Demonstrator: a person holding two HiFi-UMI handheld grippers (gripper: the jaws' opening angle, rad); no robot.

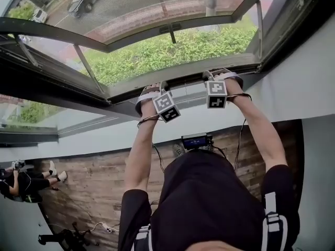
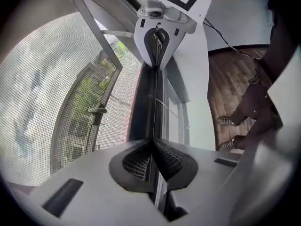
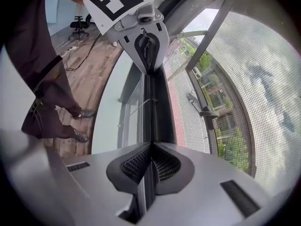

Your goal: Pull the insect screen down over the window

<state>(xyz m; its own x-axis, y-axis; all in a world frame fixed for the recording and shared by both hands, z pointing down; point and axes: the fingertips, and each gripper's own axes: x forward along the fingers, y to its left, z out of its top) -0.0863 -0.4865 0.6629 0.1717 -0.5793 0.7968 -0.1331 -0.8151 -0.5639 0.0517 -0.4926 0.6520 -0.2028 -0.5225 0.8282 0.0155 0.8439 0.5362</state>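
The insect screen's grey mesh [image 1: 157,9] spans the window opening, with its bottom pull bar [image 1: 183,87] running across between my two hands. My left gripper [image 1: 152,89] is shut on a thin lip of that bar, seen close up in the left gripper view, where the lip [image 2: 155,102] runs into the closed left gripper [image 2: 153,147]. My right gripper [image 1: 222,76] is shut on the same lip [image 3: 150,102] further right, and the right gripper [image 3: 150,149] has the mesh [image 3: 249,79] beside it. Each gripper view shows the other gripper clamped further along the bar.
The window sash is swung outward, its handle [image 1: 170,31] beyond the mesh, with a green hedge [image 1: 172,48] below. The grey sill and wall [image 1: 293,93] lie under the bar. On the wooden floor [image 1: 94,187] are cables, an office chair [image 1: 60,238] and another person [image 1: 21,181].
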